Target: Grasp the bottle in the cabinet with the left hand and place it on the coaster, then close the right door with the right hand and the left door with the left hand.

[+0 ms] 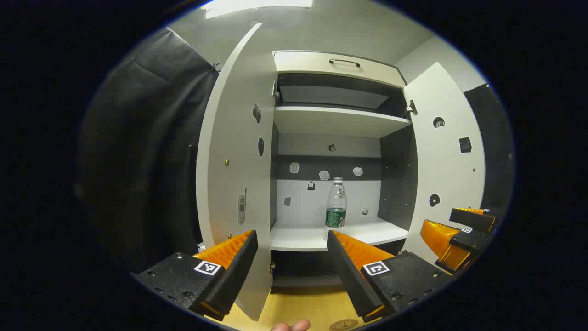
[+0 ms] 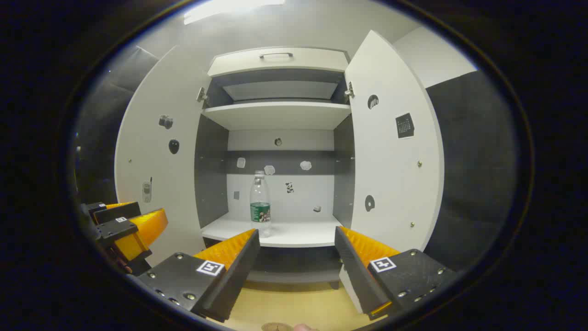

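The cabinet (image 1: 337, 122) stood with both doors swung wide; the left door (image 1: 236, 151) and the right door (image 1: 445, 161) each carried small stickers, too small to read; a handled drawer front (image 1: 337, 64) sat above the top shelf. The bottle (image 1: 336, 207) stood upright on the lower shelf (image 1: 303, 236), near its front edge, clear plastic with a green label band whose writing could not be made out; in the right gripper view the same bottle (image 2: 260, 202) stood left of the shelf's middle, apart from both side walls.

The left gripper (image 1: 291, 239) hung before the open cabinet with its fingers spread wide, pinching nothing, well short of the bottle; square black-and-white marker tags sat on its fingers. The right gripper (image 2: 296, 236) was likewise spread and empty; it also showed at the right edge of the left gripper view (image 1: 459, 230).

Below, on the yellow tabletop (image 1: 317, 308), the round coaster (image 1: 343, 325) lay at the lower edge, bearing a faint circular emblem, illegible; a fingertip (image 1: 291, 326) showed just beside it.
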Demonstrator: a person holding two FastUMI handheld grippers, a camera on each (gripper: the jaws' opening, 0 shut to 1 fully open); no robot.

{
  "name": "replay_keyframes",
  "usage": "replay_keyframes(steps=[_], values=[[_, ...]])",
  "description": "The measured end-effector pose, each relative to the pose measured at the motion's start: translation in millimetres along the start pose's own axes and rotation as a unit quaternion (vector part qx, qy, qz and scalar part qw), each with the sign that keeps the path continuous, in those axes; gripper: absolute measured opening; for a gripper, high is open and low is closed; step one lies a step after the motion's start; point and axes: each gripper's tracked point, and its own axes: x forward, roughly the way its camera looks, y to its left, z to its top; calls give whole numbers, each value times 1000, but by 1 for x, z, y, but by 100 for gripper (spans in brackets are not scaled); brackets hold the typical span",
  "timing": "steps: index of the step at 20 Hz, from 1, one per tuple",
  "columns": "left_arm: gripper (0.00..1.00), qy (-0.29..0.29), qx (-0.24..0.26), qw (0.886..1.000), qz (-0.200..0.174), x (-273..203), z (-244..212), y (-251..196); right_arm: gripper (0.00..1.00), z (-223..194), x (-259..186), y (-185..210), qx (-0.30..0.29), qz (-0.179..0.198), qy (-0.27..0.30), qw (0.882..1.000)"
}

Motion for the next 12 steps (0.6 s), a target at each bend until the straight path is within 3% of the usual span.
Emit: replay_keyframes(steps=[12], values=[[96,1,3,1000,-1,4,-2,-2,100,-3,6,-4,6,2,2,1000]])
